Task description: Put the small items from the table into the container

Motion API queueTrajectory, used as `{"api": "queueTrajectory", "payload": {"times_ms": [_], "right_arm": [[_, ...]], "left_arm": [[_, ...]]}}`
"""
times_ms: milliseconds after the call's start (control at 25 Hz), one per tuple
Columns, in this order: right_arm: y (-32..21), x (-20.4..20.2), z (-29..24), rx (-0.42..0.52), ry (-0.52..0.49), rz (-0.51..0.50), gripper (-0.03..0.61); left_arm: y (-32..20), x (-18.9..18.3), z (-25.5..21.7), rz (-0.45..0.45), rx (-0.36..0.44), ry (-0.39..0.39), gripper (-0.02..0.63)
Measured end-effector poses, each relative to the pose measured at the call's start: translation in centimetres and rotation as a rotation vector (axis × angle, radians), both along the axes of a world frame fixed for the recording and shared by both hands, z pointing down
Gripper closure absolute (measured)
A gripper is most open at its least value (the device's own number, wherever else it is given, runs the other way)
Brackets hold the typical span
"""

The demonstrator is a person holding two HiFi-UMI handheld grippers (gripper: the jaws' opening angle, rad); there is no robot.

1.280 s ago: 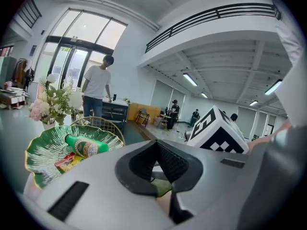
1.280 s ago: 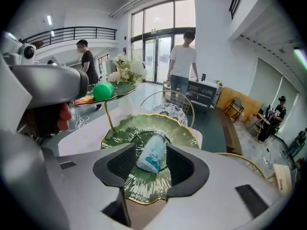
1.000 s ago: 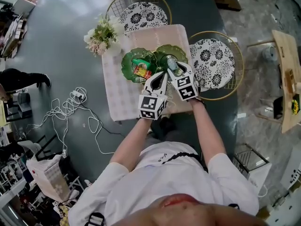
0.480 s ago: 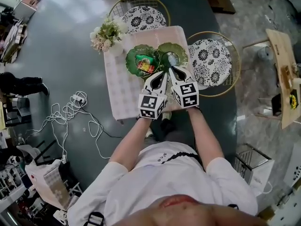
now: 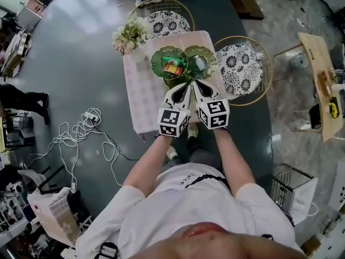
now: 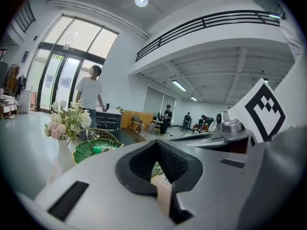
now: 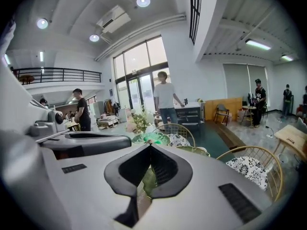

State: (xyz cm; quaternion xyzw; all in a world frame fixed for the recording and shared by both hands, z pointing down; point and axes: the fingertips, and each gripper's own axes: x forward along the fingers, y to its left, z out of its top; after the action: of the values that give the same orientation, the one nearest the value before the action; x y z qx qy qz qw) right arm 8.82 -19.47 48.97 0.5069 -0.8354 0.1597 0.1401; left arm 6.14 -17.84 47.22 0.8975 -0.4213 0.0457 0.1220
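Note:
Two green leaf-shaped dishes stand side by side at the far end of the pink table [image 5: 144, 99]. The left dish [image 5: 160, 58] holds colourful small packets [image 5: 172, 67], and the right dish [image 5: 209, 58] holds a small bottle [image 5: 200, 63]. My left gripper [image 5: 184, 85] and right gripper [image 5: 196, 83] hover next to each other just short of the dishes, both shut and empty. In the left gripper view the tips [image 6: 156, 141] meet, with the left dish [image 6: 86, 152] beyond. The right gripper's tips [image 7: 151, 145] also meet, empty.
A vase of flowers [image 5: 131, 36] stands at the table's far left corner. Round wire chairs with patterned cushions stand behind the table [image 5: 168, 21] and to its right [image 5: 241, 63]. White cables [image 5: 81, 128] lie on the floor at the left. People stand in the background.
Both grippers have drawn back from the dishes toward me and risen. The bottle that was between the right gripper's jaws now lies in the right dish, and those jaws have shut.

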Motion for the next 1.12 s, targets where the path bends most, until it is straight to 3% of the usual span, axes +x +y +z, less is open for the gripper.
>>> {"api": "queueTrajectory", "payload": {"times_ms": [560,1120], "right_arm": [[8.4,-3.3,-4.1,0.058,-0.057,0.090,0.563],[10.8,-4.9,-7.2,0.108,-0.067,0.107,0.563]], "left_arm": [[7.4,-3.9,-3.1,0.033,-0.001,0.026,0.607],[10.1,-6.0,-5.6,0.027,0.042,0.037,0.607]]}}
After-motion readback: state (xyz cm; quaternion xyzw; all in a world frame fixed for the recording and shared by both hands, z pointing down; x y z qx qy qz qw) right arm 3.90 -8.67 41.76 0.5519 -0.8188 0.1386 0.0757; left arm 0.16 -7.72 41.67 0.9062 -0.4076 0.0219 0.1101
